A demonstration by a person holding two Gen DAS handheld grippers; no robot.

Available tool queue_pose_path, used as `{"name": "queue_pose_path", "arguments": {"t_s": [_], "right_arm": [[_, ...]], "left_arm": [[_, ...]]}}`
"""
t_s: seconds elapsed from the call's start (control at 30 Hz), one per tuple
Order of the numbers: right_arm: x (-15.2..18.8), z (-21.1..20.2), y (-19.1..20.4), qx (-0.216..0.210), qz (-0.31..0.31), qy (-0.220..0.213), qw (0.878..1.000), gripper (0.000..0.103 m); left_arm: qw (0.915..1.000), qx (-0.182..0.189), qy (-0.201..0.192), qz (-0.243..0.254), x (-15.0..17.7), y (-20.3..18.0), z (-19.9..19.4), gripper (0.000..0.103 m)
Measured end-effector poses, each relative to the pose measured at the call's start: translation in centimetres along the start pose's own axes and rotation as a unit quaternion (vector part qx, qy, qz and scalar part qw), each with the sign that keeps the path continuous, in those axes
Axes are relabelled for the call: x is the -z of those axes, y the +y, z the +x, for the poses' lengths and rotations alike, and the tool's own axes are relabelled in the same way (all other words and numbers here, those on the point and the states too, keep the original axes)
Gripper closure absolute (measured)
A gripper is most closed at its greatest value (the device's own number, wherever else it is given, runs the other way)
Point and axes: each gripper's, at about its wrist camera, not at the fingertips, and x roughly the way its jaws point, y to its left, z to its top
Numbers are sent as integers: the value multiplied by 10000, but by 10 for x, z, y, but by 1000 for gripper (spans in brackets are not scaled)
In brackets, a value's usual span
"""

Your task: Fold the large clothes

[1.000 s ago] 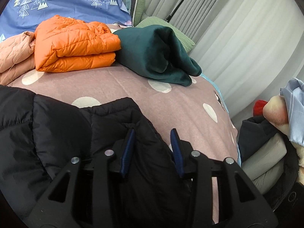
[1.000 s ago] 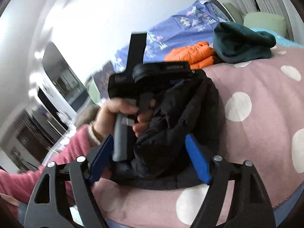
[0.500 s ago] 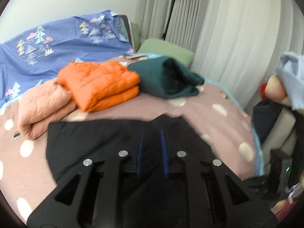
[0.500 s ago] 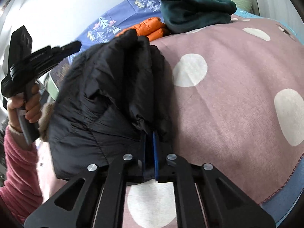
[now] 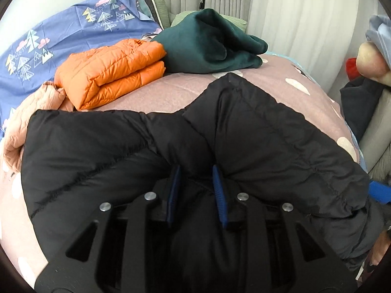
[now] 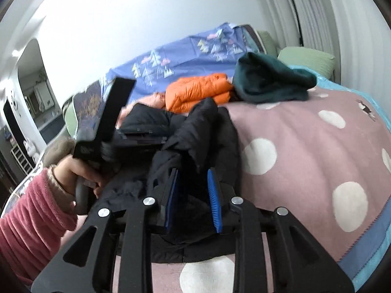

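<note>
A black puffer jacket [image 5: 256, 141] lies on the pink polka-dot bed cover [image 5: 166, 92], spread wide in the left wrist view and bunched in the right wrist view [image 6: 200, 131]. My left gripper [image 5: 196, 171] sits low over the jacket with its jaws part open, a fold of black fabric between them. My right gripper [image 6: 193, 173] is likewise part open over the jacket's near edge, fabric between its blue pads [image 6: 215, 197]. The left gripper's body [image 6: 107, 119] and the hand in a pink sleeve show in the right wrist view.
A folded orange jacket [image 5: 110, 70], a dark green garment [image 5: 210, 41] and a peach quilted jacket [image 5: 29, 114] lie at the back. A blue patterned sheet [image 5: 61, 36] covers the headboard. Curtains [image 5: 305, 19] hang on the right, beside piled clothes [image 5: 361, 97].
Both grippers were shut on the jacket half a second ago; now their jaws have parted. The jacket has come down and lies spread on the bed.
</note>
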Motion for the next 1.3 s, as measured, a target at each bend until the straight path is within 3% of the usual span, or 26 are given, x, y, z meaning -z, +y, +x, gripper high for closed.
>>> {"name": "queue_pose_path", "arguments": {"t_s": [0.07, 0.13, 0.2, 0.33, 0.43, 0.5, 0.53, 0.57, 0.63, 0.7, 0.73, 0.77, 0.83, 0.93, 1.07, 1.23, 1.3], "right_arm": [[7, 22, -7, 247, -19, 297, 9993, 77], [22, 51, -22, 505, 173, 862, 9948, 79], [28, 60, -36, 308, 523, 952, 9936, 79], [18, 55, -33, 460, 316, 988, 9935, 79], [5, 27, -26, 387, 276, 676, 9966, 77], [-8, 4, -15, 371, 80, 188, 9991, 66], [-13, -2, -7, 366, -85, -20, 9993, 52], [-16, -5, 1, 322, -294, -186, 9989, 48], [-18, 5, 18, 241, -701, -202, 9970, 49], [-14, 29, 24, 178, -774, 104, 9968, 50], [-8, 41, 22, 292, -790, 295, 9960, 58], [-2, 59, 17, 499, -801, 513, 9942, 59], [9, 81, 1, 404, -619, 633, 9953, 59], [6, 89, -16, 137, -84, 848, 9963, 60], [7, 91, -8, 305, -359, 825, 9955, 59], [7, 92, -10, 276, -317, 813, 9958, 59], [8, 88, -11, 278, -314, 810, 9958, 59]], "left_arm": [[9999, 74, -7, -104, 1, 6, 2, 75], [9996, 171, -13, -216, 2, 10, 2, 75], [9994, 216, -16, -283, 2, 11, 4, 75], [9998, 62, -32, -166, 5, 5, 9, 75], [9999, -19, -55, -100, 7, 3, 9, 75], [9999, -26, -67, -107, 7, 2, 9, 75], [9999, -31, -67, -109, 7, 2, 10, 75], [9999, -41, -67, -105, 7, 2, 10, 75], [9999, -43, -75, -107, 7, 2, 9, 75], [9999, -22, -61, -132, 7, 2, 9, 75], [9999, -8, -60, -150, 7, 3, 8, 75], [9998, 9, -70, -186, 7, 4, 8, 75], [9994, 63, -109, -313, 5, 8, 7, 75], [9990, 158, -128, -400, 5, 12, 8, 75], [9983, 204, -201, -503, 6, 16, 2, 74], [9924, -88, -998, -716, 8, 37, -49, 76], [9900, -333, -1097, -826, 9, 55, -63, 86]]}}
